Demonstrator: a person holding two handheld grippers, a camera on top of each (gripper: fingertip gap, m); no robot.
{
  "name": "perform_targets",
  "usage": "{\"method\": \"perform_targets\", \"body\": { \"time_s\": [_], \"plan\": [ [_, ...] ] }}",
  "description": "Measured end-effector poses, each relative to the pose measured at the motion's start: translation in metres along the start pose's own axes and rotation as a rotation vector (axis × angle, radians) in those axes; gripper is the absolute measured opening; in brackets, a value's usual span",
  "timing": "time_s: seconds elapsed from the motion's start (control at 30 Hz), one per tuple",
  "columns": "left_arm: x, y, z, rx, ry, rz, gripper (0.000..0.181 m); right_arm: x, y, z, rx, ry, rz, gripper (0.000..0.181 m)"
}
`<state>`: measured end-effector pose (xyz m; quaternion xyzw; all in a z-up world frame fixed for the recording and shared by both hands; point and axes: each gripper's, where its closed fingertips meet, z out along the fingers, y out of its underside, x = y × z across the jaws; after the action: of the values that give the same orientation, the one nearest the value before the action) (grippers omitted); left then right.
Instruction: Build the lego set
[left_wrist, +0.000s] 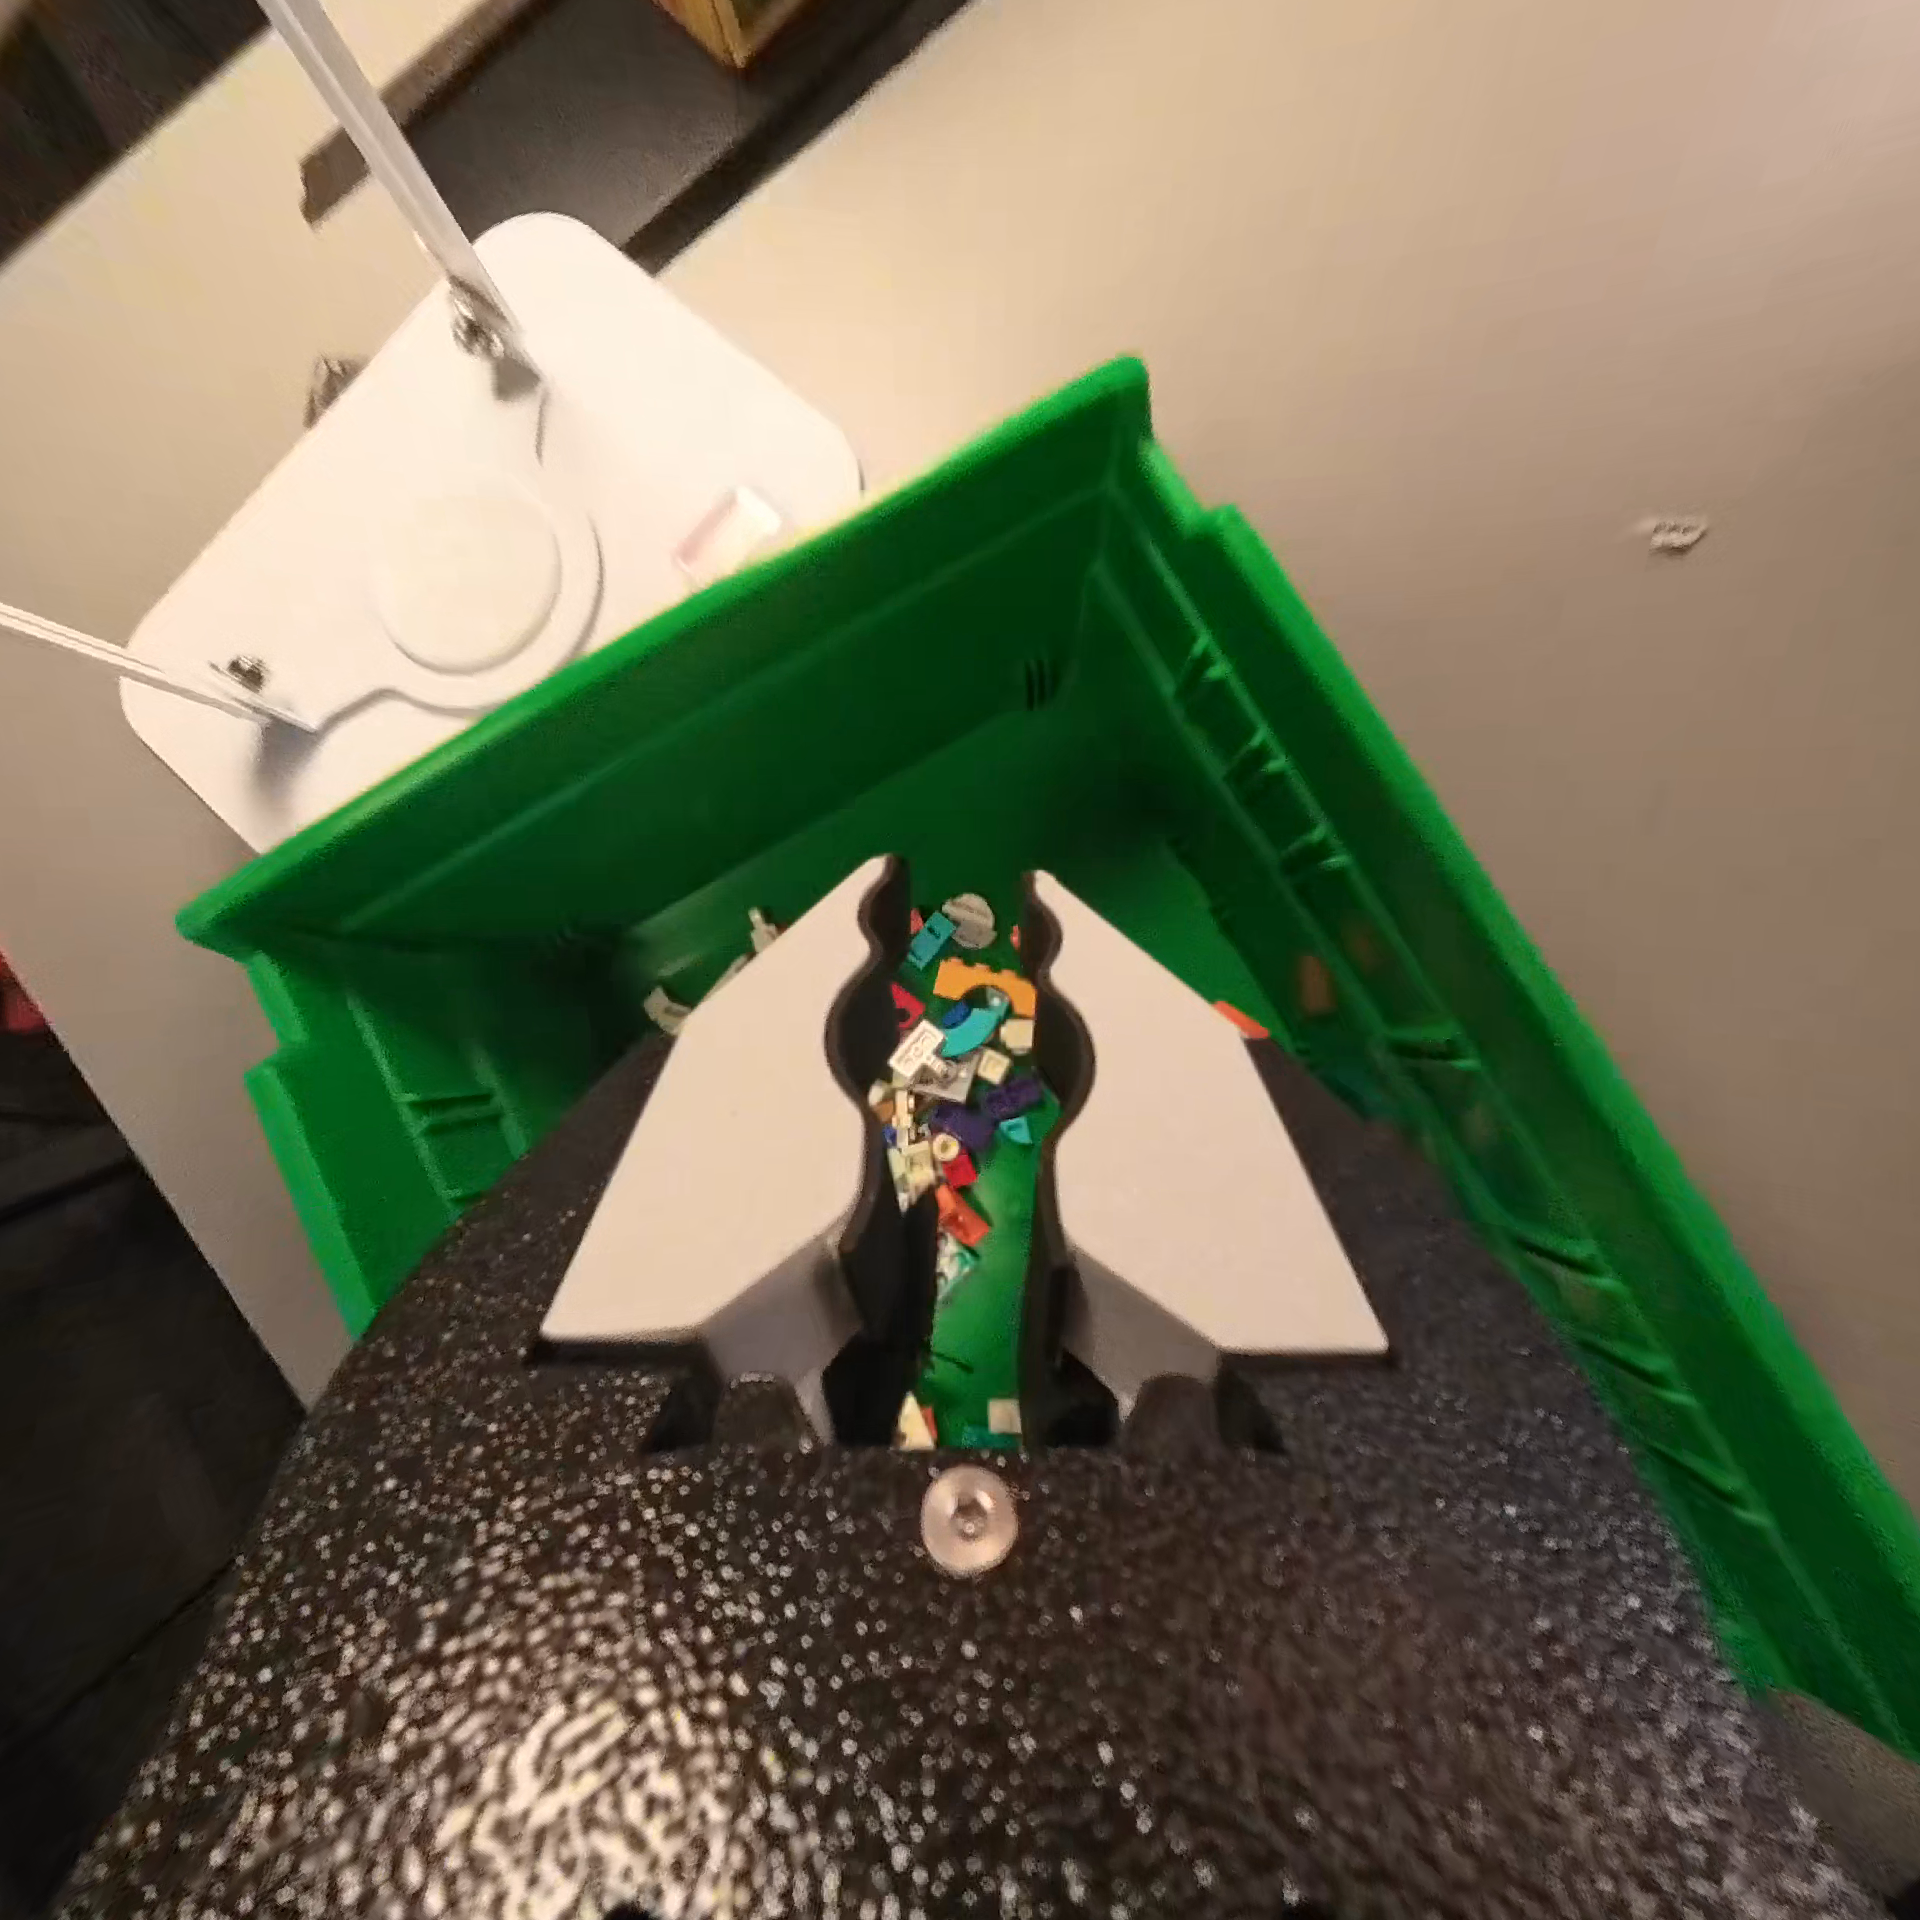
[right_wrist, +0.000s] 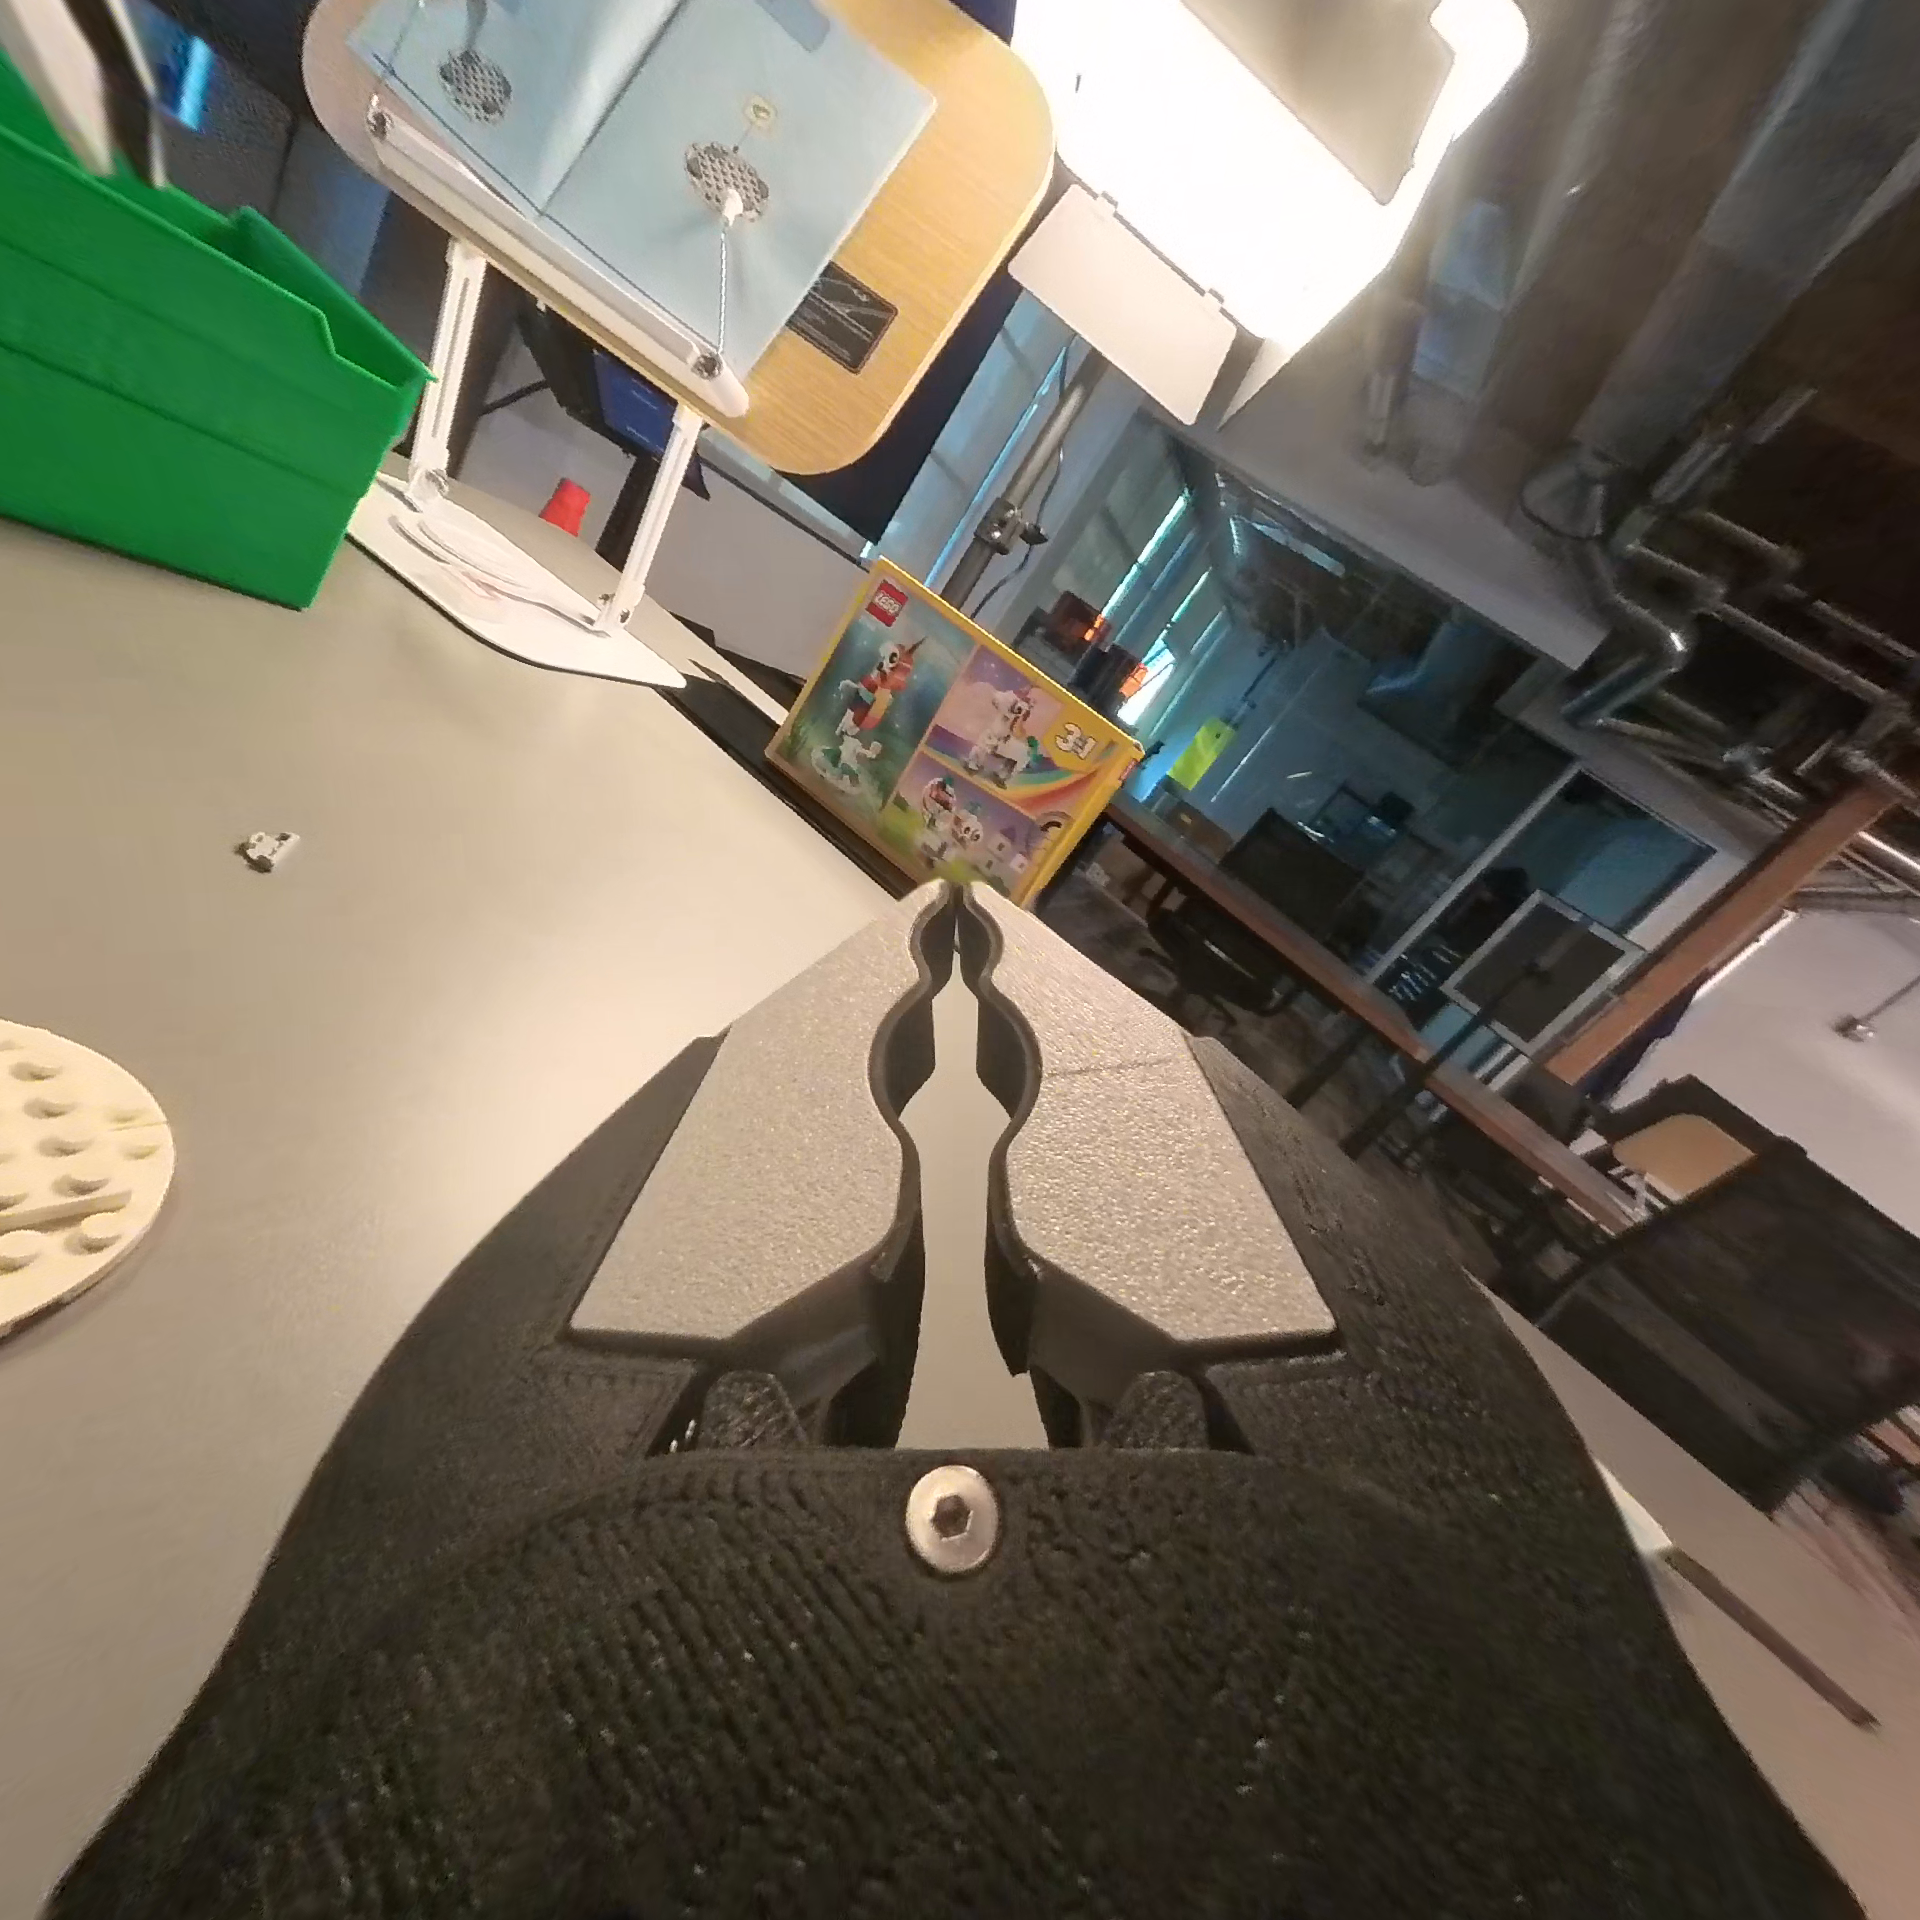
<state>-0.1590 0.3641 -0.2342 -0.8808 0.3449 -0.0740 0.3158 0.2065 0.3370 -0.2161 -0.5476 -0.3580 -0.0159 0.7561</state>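
Note:
My left gripper (left_wrist: 964, 883) hangs over a green bin (left_wrist: 727, 727), pointing down into it, with its jaws a little apart and nothing between them. Through the gap I see a heap of small coloured lego pieces (left_wrist: 966, 1049) on the bin floor. My right gripper (right_wrist: 956, 896) is shut and empty, low over the grey table (right_wrist: 468, 831). A cream round studded plate (right_wrist: 62, 1143) lies on the table to its left. A small white piece (right_wrist: 268, 849) lies farther off and also shows in the left wrist view (left_wrist: 1670, 533).
The green bin (right_wrist: 156, 416) stands at the far left of the right wrist view. Beside it is a white stand (right_wrist: 665, 187) holding a pale blue booklet; its base (left_wrist: 499, 499) shows behind the bin. A yellow lego box (right_wrist: 956, 769) stands at the table's far edge. The gap from one gripper's tips to the other's is roughly 35 cm. Measured from the fingertips, the cream round studded plate (right_wrist: 62, 1143) is 15 cm or so from the right gripper and 30 cm from the left.

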Motion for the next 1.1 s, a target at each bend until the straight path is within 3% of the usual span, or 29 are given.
{"method": "perform_targets", "body": {
  "time_s": [0.4, 1.1],
  "plan": [
    [0.010, 0.048, 0.051, -0.152, 0.141, 0.018, 0.013, 0.001, 0.004, 0.001, -0.025, 0.015, -0.018, 0.000],
    [0.006, 0.055, 0.068, -0.200, 0.171, -0.001, 0.011, -0.001, 0.004, 0.001, -0.023, -0.003, -0.009, 0.000]
  ]
}}
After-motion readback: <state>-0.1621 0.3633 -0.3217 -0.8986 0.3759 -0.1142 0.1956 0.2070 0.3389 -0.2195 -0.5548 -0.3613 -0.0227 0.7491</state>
